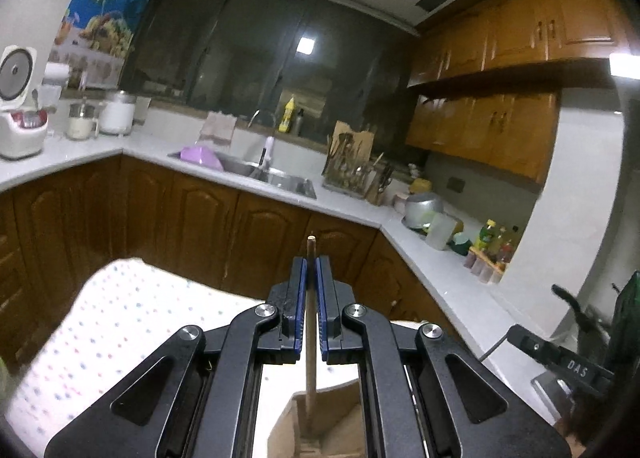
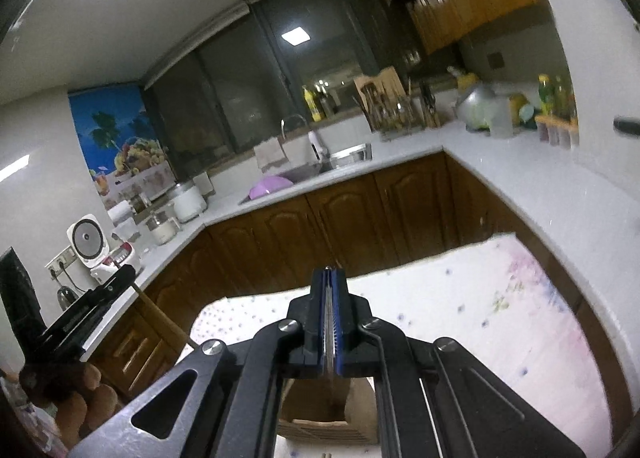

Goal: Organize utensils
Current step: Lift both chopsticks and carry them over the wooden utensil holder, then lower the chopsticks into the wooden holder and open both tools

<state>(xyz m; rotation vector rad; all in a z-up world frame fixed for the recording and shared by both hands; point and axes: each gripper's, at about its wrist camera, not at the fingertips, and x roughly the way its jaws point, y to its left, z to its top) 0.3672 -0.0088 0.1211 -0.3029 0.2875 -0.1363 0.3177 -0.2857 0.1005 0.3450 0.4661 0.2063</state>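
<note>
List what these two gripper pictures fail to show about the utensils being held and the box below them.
- Wooden stick, left view: its lower end is hidden inside the cardboard box.
- Thin metal utensil, right view: the blue pads of the right gripper cover it; its type is unclear.
- Box contents, both views: blocked by gripper frames.
- Rack utensils: too small.

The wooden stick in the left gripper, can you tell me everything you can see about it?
The stick is thin, round and light brown, and looks like wood. It stands nearly upright, pinched between the blue pads of the shut left gripper. Its flat top pokes out just above the fingertips. Its lower end reaches down to a brown cardboard box below the gripper; whether it touches the box cannot be told. What kind of utensil it is cannot be told either.
</note>
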